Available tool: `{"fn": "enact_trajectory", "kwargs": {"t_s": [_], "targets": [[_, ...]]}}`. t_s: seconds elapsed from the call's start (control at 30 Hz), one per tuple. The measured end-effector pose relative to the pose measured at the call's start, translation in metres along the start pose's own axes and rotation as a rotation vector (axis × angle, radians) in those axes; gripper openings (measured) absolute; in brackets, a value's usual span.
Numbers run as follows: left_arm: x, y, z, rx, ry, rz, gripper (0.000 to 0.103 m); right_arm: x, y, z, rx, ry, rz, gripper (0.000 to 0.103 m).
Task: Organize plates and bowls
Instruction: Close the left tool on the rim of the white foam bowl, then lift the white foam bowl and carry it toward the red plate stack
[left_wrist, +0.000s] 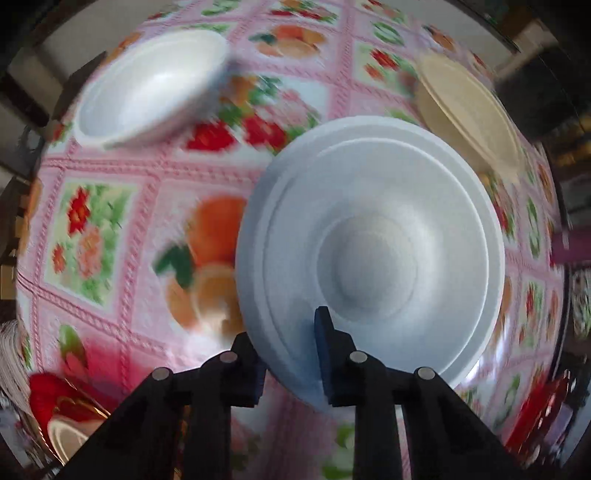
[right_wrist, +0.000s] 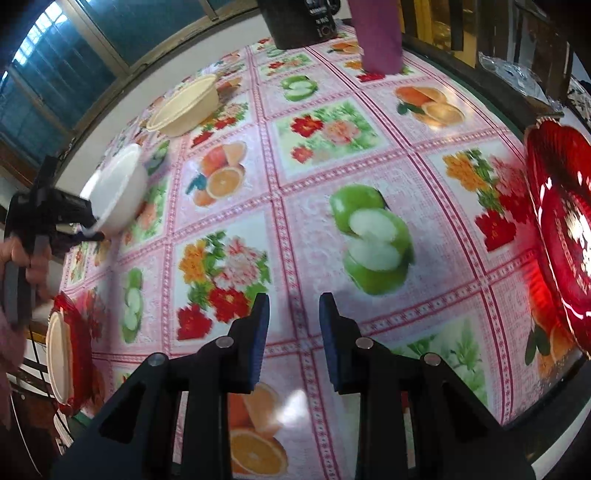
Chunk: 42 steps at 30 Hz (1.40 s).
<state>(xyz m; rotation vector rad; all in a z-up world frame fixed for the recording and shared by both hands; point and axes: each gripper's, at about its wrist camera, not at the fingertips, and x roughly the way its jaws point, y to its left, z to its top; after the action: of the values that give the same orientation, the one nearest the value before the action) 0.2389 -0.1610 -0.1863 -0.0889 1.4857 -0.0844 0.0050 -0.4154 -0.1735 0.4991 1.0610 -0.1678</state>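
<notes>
Fruit-print oilcloth covers our worktop (right_wrist: 332, 155), and the dishes lie scattered: red plates (right_wrist: 557, 236) at either edge, a cream bowl (right_wrist: 184, 107) far off. We judge sorting barely begun. Our left claw (left_wrist: 290, 363) pinches a white bowl (left_wrist: 369, 251) by its rim; the right claw (right_wrist: 293, 343) hangs narrow, empty.

Ahead of our right tongs we see a fruit-and-flower tablecloth (right_wrist: 332, 155), a purple cylinder (right_wrist: 376, 33) and a black box (right_wrist: 299, 22) far beyond.
</notes>
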Motion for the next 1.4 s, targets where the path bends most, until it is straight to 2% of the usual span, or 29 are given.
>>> {"fn": "enact_trajectory", "kwargs": {"t_s": [0.13, 0.33, 0.7, 0.97, 1.13, 1.2, 1.27, 1.33, 1.4], "targets": [[-0.002, -0.026, -0.04, 0.098, 0.013, -0.01, 0.026, -0.006, 0.011, 0.011, 0.0, -0.019, 0.051, 0.029], [-0.005, -0.048, -0.092, 0.188, 0.032, -0.019, 0.026, -0.016, 0.03, 0.022, -0.005, -0.039, 0.116, 0.029], [-0.01, -0.065, -0.156, 0.268, 0.035, -0.012, 0.026, -0.007, 0.062, -0.003, -0.085, 0.039, 0.134, 0.029], [-0.014, -0.061, -0.185, 0.292, 0.0, 0.01, 0.027, 0.001, 0.068, -0.017, -0.104, 0.061, 0.079, 0.029], [-0.016, -0.054, -0.177, 0.305, -0.02, 0.022, 0.028, 0.005, 0.07, -0.024, -0.119, 0.072, 0.053, 0.029], [-0.018, -0.055, -0.184, 0.31, -0.029, 0.028, 0.028, 0.005, 0.071, -0.027, -0.122, 0.073, 0.047, 0.029], [-0.018, -0.05, -0.194, 0.313, -0.037, 0.027, 0.028, 0.005, 0.073, -0.029, -0.135, 0.073, 0.046, 0.025], [-0.019, -0.041, -0.192, 0.316, -0.045, 0.032, 0.028, 0.004, 0.076, -0.032, -0.146, 0.07, 0.044, 0.014], [-0.027, -0.03, -0.199, 0.316, -0.054, 0.028, 0.028, 0.002, 0.077, -0.033, -0.154, 0.058, 0.038, 0.012]]}}
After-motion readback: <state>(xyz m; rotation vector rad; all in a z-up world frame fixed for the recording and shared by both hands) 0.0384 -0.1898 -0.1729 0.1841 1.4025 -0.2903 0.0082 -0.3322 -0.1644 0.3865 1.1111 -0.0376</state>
